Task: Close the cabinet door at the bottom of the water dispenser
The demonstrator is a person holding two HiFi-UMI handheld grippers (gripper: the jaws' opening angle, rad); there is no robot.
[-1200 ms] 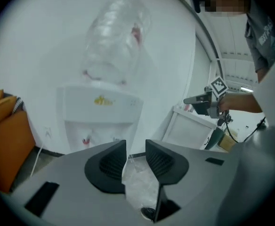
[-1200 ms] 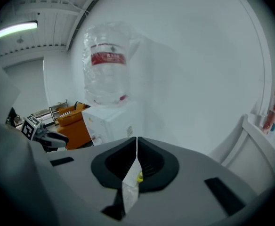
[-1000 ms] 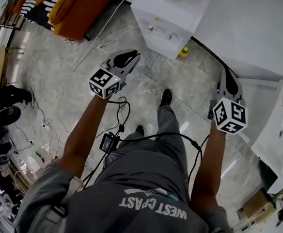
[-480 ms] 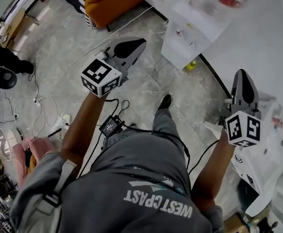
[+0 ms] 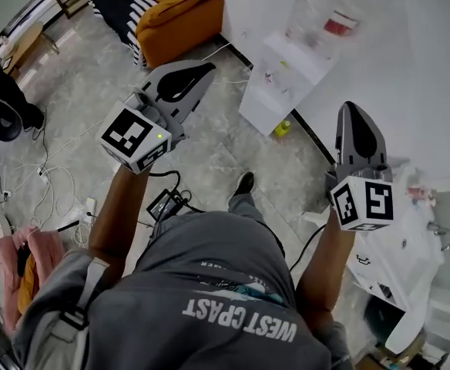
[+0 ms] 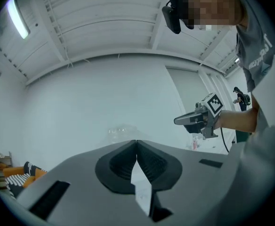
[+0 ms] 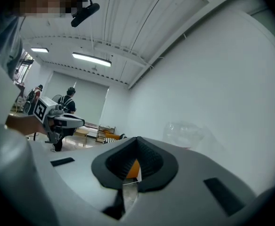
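Head view: a person (image 5: 225, 284) stands near the water dispenser (image 5: 279, 83).
Left gripper (image 5: 209, 69) and right gripper (image 5: 351, 108), well apart, each have jaws closed on nothing.

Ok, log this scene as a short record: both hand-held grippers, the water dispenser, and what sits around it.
left hand-held gripper: jaws shut, empty, held in the air
right hand-held gripper: jaws shut, empty, held in the air
water dispenser: white, against the wall ahead of the person, touched by neither gripper
cabinet door: cannot be made out from above
floor by dispenser: small yellow object at its base
background: orange sofa, left of the dispenser in the head view
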